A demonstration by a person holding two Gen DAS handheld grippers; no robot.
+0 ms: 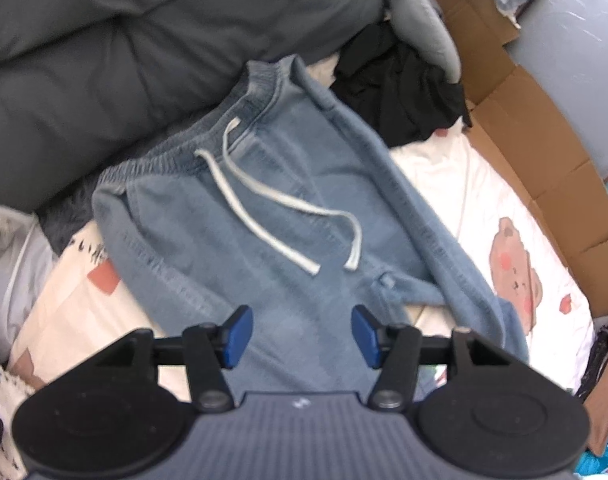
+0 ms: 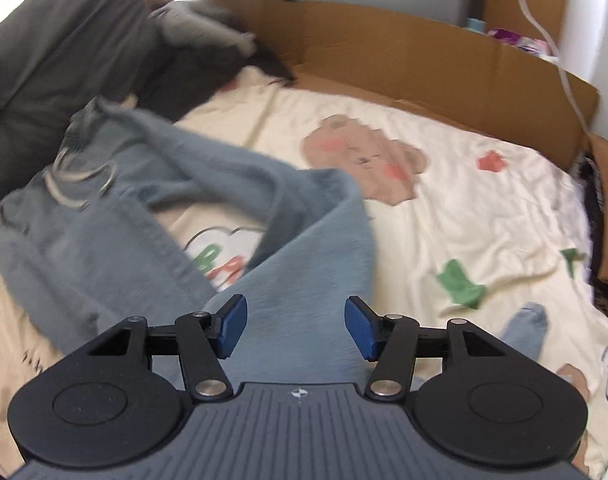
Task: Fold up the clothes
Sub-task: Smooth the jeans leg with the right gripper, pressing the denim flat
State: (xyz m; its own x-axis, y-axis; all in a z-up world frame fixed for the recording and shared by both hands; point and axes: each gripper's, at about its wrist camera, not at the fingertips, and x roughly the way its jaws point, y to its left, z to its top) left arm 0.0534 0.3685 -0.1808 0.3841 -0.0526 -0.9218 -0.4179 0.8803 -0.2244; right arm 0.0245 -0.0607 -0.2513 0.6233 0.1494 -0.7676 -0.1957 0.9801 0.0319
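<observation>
Light blue drawstring trousers (image 1: 264,220) lie on a cream bedsheet (image 1: 456,184) printed with bears, waistband toward the grey cushions, white drawstring (image 1: 264,200) loose across the front. My left gripper (image 1: 302,336) hovers over the trousers below the drawstring ends, jaws apart, blue pads clear of the cloth. In the right wrist view the trousers (image 2: 104,232) are spread at left, and one leg (image 2: 304,280) is bent back toward me. My right gripper (image 2: 296,330) is above that leg, open, nothing pinched between its pads.
Grey cushions (image 1: 124,40) rise behind the waistband. A black garment (image 1: 404,88) is heaped at the back. Cardboard walls (image 2: 424,64) edge the sheet on the far and right sides. A small blue sock (image 2: 524,328) lies near the right gripper. Bare sheet (image 2: 484,208) spreads to the right.
</observation>
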